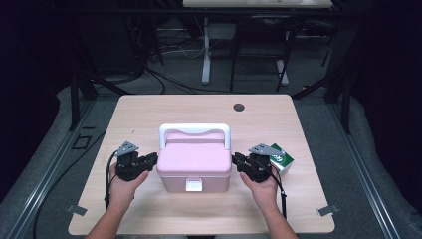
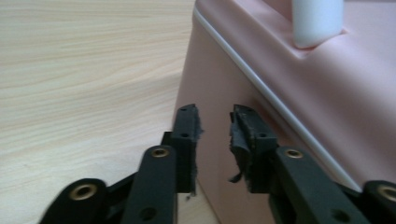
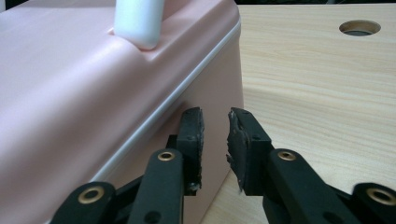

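Flanking box: left gripper (image 1: 149, 162) at 9 o'clock, right gripper (image 1: 240, 162) at 3 o'clock, of pink storage box (image 1: 194, 167).
Jaws: both narrowly spread, gripping nothing.
Box location: table (image 1: 149, 109) centre.
Obscured: green-white carton (image 1: 282, 160) partly behind right gripper; tip contact indeterminate.

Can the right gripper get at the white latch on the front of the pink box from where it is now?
Probably yes. The right gripper sits at the pink box's right end, jaws slightly apart with nothing between them. The white latch faces the person, with bare table in front and nothing blocking.
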The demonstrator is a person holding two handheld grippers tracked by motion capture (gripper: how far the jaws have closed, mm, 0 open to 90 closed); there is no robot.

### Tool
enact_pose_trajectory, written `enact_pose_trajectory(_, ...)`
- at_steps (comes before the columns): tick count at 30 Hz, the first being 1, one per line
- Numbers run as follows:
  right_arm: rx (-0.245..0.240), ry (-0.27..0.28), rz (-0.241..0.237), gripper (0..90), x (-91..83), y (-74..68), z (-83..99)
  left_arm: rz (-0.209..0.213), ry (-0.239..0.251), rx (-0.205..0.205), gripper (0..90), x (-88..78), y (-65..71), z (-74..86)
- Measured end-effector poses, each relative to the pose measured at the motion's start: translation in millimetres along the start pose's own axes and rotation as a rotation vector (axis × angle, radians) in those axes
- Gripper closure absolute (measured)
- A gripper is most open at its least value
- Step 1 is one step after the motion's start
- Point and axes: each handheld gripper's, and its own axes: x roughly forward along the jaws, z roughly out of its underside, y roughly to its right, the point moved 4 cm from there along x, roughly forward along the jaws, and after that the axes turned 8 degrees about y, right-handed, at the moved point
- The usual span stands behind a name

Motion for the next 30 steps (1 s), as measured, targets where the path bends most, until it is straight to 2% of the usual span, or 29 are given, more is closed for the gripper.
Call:
enact_pose_trajectory(7, 0.015, 0.022, -0.004, 89.0, 0.1, -6.2, 2.5, -0.008, 0.012, 0.014, 88.6, -0.7, 8.6, 2.0)
enact_pose_trajectory(11, 0.019, 0.027, 0.011, 90.0, -1.2, -8.8, 4.0, -0.009, 0.009, 0.003, 89.5, -1.9, 9.5, 2.7)
enact_pose_trajectory(14, 0.061, 0.034, 0.001, 90.0, -2.6, -8.7, 5.4, -0.007, 0.004, -0.001, 89.7, -2.5, 10.7, 2.9)
enact_pose_trajectory(17, 0.075, 0.038, 0.0, 90.0, -3.8, -8.6, 5.8, -0.004, -0.002, -0.003, 89.8, -3.2, 12.6, 3.3)
enact_pose_trajectory(22, 0.064, 0.025, 0.017, 90.0, -8.2, -9.5, 6.2, -0.001, -0.01, 0.006, 89.9, -4.6, 17.7, 4.7)
enact_pose_trajectory(23, 0.063, 0.039, 0.022, 90.0, -8.5, -9.6, 6.4, 0.003, -0.011, 0.008, 89.9, -5.0, 19.3, 5.0)
enact_pose_trajectory(28, 0.052, 0.017, 0.038, 90.0, -18.0, -9.1, 8.8, 0.004, -0.023, 0.02, 89.9, -7.1, 27.4, 7.1)
enact_pose_trajectory(30, 0.049, 0.027, 0.036, 90.0, -19.7, -9.3, 9.6, 0.007, -0.029, 0.017, 89.9, -8.7, 29.7, 8.2)
